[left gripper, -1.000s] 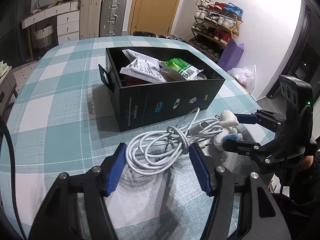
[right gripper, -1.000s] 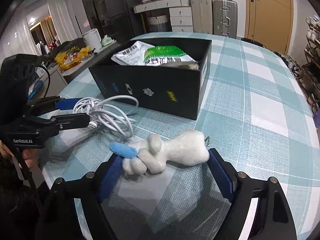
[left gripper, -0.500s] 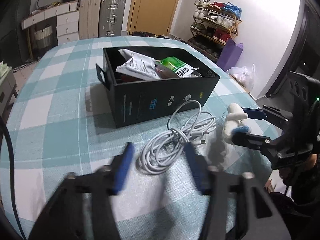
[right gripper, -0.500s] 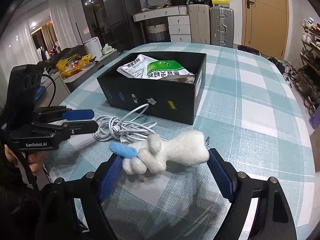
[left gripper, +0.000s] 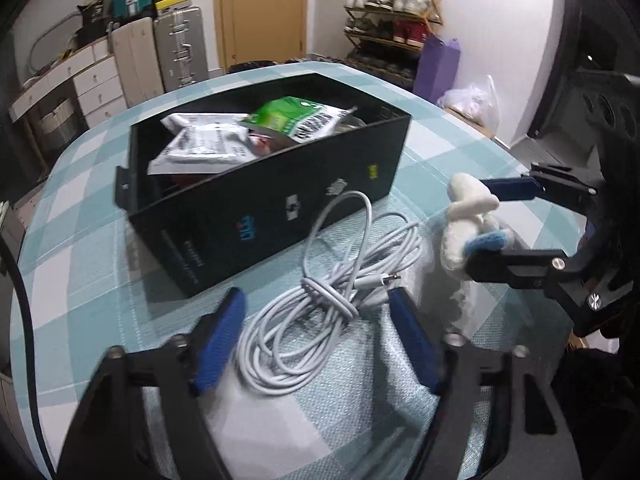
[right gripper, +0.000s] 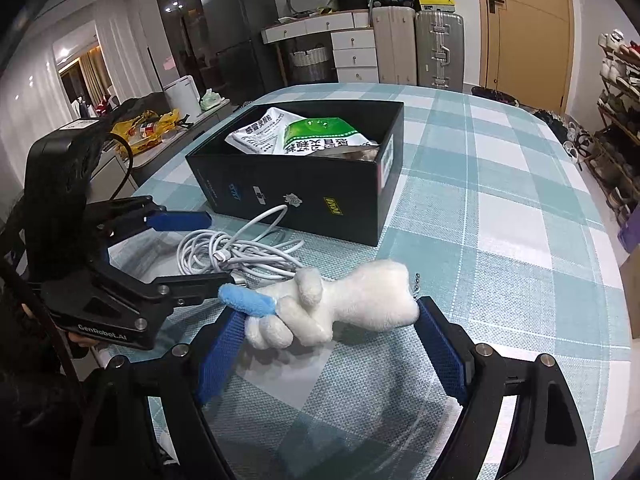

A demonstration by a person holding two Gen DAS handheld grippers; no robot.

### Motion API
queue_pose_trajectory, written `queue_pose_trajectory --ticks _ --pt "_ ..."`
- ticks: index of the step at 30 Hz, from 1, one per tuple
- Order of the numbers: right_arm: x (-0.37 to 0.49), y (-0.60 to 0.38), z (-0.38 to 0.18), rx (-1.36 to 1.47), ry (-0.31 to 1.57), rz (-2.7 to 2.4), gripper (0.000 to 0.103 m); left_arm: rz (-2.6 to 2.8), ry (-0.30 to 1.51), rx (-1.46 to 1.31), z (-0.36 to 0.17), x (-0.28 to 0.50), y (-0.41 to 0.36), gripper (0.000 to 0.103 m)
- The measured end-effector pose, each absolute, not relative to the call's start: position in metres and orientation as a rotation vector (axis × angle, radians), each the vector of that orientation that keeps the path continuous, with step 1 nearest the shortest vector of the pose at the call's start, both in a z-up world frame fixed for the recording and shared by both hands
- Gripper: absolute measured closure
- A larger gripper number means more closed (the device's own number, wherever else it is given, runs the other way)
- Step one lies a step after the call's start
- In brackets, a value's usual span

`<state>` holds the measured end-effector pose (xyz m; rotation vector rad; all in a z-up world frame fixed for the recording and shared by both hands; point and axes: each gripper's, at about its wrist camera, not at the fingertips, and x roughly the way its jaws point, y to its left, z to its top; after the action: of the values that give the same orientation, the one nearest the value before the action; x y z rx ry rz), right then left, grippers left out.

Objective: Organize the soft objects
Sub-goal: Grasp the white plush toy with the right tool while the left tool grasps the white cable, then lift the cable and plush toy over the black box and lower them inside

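Cable (left gripper: 328, 292) lies between closing left tongs (left gripper: 316, 336); right tongs (right gripper: 332, 344) clamp plush toy (right gripper: 340, 304).

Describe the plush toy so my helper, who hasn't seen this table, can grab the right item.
Find the black box on the checked tablecloth; in front of it lies a coiled white cable. Beside that coil lies the plush toy, between the pads of the right hand-held gripper. Unlike the thin, smooth cable, it is fluffy, cream-white and bone-shaped, with one blue tip.
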<state>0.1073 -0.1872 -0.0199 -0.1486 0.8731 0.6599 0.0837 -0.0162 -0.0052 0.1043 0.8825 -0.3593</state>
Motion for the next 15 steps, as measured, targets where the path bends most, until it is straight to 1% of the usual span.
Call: queue_pose_trajectory --ticks 2,7,8,9,15 --pt "0.109 -0.188 -0.021 -0.144 0.875 0.659 0.018 -0.370 0.880 0.116 -0.005 0.084 -0.018 0.051" --pt "0.110 -0.188 -0.021 -0.139 0.876 0.662 0.018 -0.418 0.873 0.113 -0.004 0.079 -0.019 0.061" --pt "0.110 -0.187 -0.021 -0.139 0.876 0.663 0.018 -0.427 0.873 0.107 -0.004 0.079 -0.019 0.065" --pt "0.110 -0.187 -0.021 -0.138 0.875 0.665 0.018 -0.439 0.875 0.096 -0.003 0.078 -0.019 0.072" --pt "0.107 -0.187 -0.019 -0.136 0.868 0.669 0.018 -0.459 0.885 0.047 -0.003 0.072 -0.015 0.073"
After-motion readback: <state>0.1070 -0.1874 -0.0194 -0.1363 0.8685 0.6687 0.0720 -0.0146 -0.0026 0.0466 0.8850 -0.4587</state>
